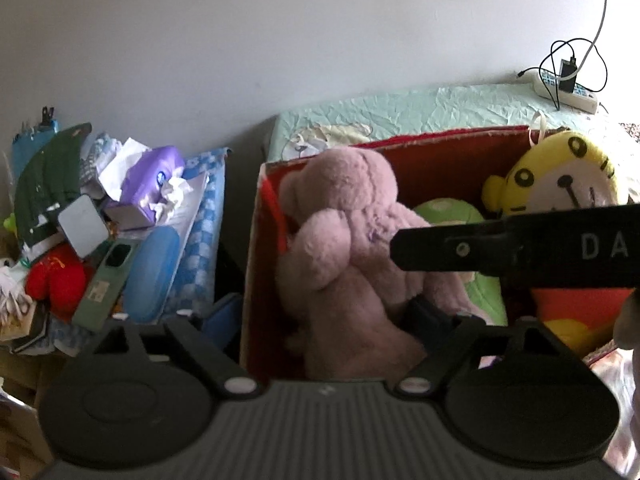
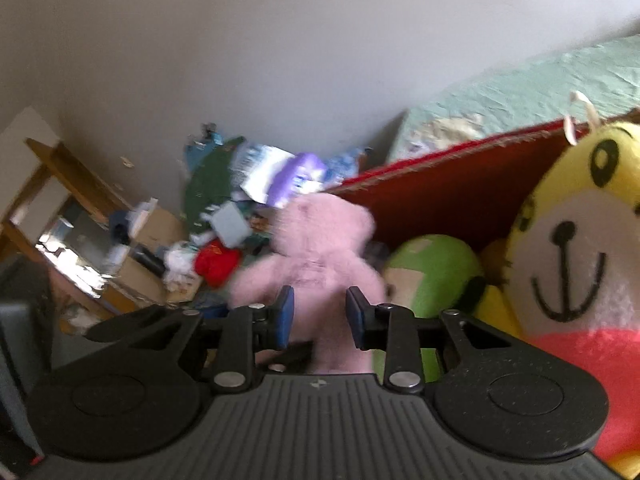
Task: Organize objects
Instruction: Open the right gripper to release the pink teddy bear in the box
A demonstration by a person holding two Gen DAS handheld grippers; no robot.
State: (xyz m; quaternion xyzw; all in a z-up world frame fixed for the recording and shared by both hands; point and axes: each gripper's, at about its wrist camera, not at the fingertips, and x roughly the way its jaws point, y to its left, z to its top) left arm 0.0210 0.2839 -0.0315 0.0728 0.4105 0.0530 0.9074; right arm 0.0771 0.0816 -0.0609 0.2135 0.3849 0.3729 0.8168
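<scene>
A pink plush bear (image 1: 348,216) sits upright at the left end of a red cardboard box (image 1: 440,160). Beside it in the box lie a green plush (image 1: 448,210) and a yellow tiger plush (image 1: 560,176). My left gripper (image 1: 324,314) stands wide around the bear's lower body. Its left finger is outside the box wall, so the pads do not press. In the right wrist view my right gripper (image 2: 320,316) has its blue pads (image 2: 285,316) closed on the bear (image 2: 316,248). The green plush (image 2: 432,272) and tiger (image 2: 580,240) are to its right, against the box wall (image 2: 440,184).
Left of the box is a cluttered pile with a purple tissue pack (image 1: 152,176), a blue case (image 1: 156,264) and a red soft item (image 1: 56,280). Behind the box is a bed with a green sheet (image 1: 400,108) and a power strip (image 1: 568,92). A wooden frame (image 2: 60,168) stands far left.
</scene>
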